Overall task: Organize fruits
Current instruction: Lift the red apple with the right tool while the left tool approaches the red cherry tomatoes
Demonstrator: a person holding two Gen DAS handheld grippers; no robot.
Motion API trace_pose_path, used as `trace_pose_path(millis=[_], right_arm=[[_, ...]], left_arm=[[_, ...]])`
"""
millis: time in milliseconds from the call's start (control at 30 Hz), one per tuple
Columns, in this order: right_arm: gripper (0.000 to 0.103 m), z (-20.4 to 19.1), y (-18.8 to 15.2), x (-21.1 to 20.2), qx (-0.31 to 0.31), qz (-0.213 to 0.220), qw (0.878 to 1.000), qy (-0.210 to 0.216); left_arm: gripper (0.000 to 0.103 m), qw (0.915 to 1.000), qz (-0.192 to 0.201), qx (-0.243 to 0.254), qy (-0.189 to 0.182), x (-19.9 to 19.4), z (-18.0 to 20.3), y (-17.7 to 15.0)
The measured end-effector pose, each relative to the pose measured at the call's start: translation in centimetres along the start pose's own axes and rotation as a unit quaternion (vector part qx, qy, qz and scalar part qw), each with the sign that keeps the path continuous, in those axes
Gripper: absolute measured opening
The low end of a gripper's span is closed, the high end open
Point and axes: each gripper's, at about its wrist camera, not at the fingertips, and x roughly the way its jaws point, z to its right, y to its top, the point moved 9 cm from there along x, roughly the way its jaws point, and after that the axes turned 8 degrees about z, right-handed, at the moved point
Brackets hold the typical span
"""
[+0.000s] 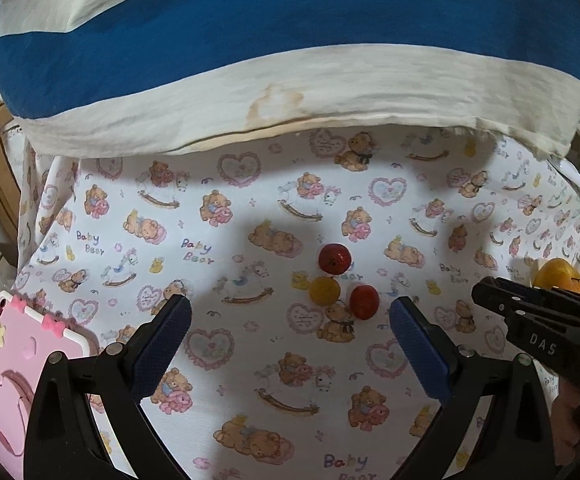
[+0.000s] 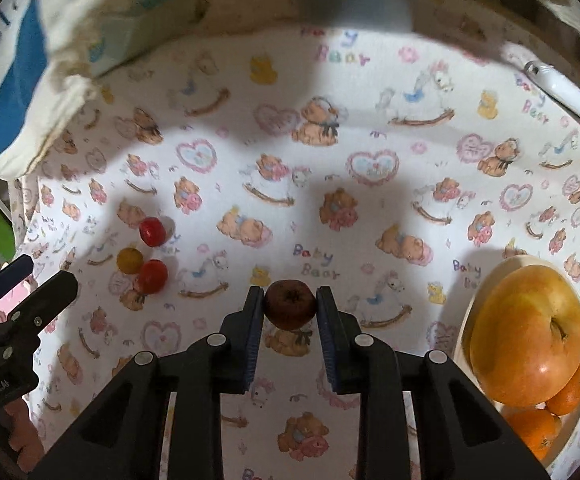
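Note:
Three small fruits lie on the bear-print sheet: a red one [image 1: 333, 258], a yellow one [image 1: 324, 290] and another red one [image 1: 364, 301]; they also show in the right wrist view, the red one [image 2: 152, 231], the yellow one [image 2: 129, 260] and the other red one [image 2: 152, 276]. My left gripper [image 1: 290, 314] is open and empty, just short of them. My right gripper [image 2: 290, 304] is shut on a small dark brown fruit [image 2: 290, 304], held above the sheet. A white bowl [image 2: 465, 320] at the right holds a large apple [image 2: 527, 334] and oranges [image 2: 531, 430].
A blue and cream striped pillow [image 1: 250, 60] lies along the far side. A pink tablet case [image 1: 14, 364] sits at the near left. A white pen-like object [image 2: 561, 88] lies at the far right. The right gripper's body [image 1: 537, 320] shows at the left view's right edge.

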Motion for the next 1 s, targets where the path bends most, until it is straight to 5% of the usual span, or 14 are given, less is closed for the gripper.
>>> trace_pose_path(millis=[400,700,900,1000], right_arm=[[0.028,1.1,2.4,-1.6,0.002,0.119,0.993,0.009],[0.028,1.9,2.3,-1.5,0.003,0.138,0.990,-0.001],[0.028,1.3,2.4,-2.0,-0.015,0.153,0.988,-0.008],[0.028,1.3,2.2,-1.8,-0.012,0.144,0.990,-0.003]], left_arm=[[0.074,0.9989,0.021,0.015,-0.038,0.0,1.8,0.0],[0.035,0.9956,0.014,0.048,-0.078,1.5,4.2,-0.6],[0.020,0.9918,0.024,0.090,-0.087,1.4,5.6,-0.8],[0.020,0.9909,0.019,0.101,-0.087,1.8,6.0,-1.1]])
